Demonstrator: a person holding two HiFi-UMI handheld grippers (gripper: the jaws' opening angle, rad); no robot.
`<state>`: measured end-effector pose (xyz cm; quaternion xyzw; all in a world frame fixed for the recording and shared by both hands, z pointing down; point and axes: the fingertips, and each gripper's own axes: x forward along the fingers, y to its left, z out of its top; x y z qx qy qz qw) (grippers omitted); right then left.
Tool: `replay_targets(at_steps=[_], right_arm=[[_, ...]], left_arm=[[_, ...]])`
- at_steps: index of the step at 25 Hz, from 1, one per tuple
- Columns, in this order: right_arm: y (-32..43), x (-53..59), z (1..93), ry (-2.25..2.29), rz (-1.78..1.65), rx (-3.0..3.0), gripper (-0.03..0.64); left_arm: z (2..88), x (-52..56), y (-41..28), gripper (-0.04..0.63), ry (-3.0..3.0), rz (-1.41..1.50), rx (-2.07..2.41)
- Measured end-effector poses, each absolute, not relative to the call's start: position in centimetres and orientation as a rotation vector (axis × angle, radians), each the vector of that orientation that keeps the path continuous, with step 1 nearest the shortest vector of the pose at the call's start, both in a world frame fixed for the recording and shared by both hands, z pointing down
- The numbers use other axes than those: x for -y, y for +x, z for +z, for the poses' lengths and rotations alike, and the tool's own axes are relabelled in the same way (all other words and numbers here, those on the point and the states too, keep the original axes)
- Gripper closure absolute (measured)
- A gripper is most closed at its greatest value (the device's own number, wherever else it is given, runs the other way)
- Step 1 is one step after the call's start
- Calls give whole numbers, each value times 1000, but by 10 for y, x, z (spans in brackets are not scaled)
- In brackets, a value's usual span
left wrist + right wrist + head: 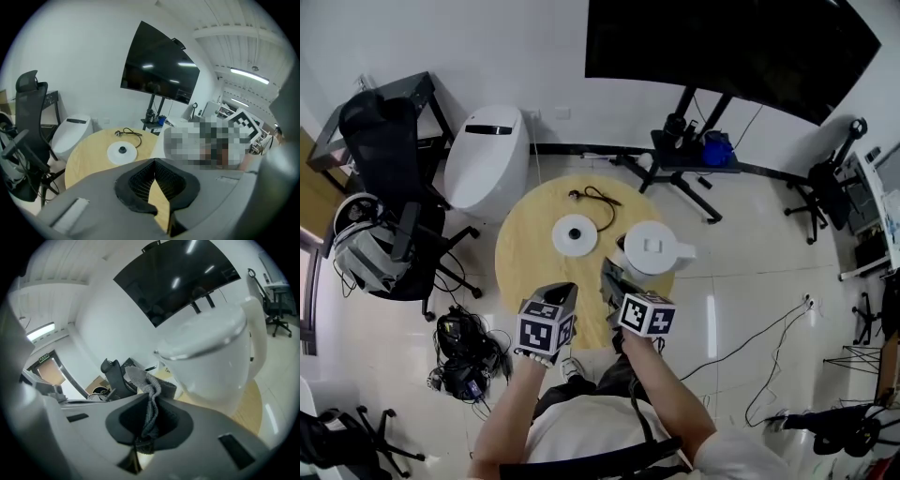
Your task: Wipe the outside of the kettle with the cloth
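Nearest the person, the left gripper hangs over the near edge of the round wooden table. Its 2 jaws are pressed together with nothing between them, and only bare wood shows past the pads. Just to its right, the right gripper has its jaws clamped on the grey cloth. A bunched fold stands up out of the pads and flops toward the kettle.

The kettle stands upright on the right side of the table, right in front of the right gripper. It is white with a flat lid, and its handle is on the side away from the cloth. The cloth is very close to the kettle's near wall, but I cannot tell whether they touch.

The cloth looks soft and limp, so it will probably fold rather than push. The wall will likely need a broad face of it laid flat and dragged. The kettle seems rigid and smooth, and probably light if empty. A sideways rub could slide or tip it on the wood. The handle looks like the sound place for the free left gripper to steady it.

Further back lies the round base disc, well apart from the kettle, with its black cord beyond. Past the table are a white appliance, a black chair and a large dark screen.
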<state>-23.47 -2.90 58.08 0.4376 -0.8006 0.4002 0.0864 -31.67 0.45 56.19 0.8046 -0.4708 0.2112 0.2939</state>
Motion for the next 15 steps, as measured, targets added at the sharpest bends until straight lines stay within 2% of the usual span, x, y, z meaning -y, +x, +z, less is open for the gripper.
replay_targets(at_steps=[7,15], right_arm=[[-239,31,493,1092,993,2580,586],[-216,46,424,689,705,2759,586]], left_arm=[[534,3,-328,594,2049,341,1427],[515,16,-310,594,1857,107,1715]])
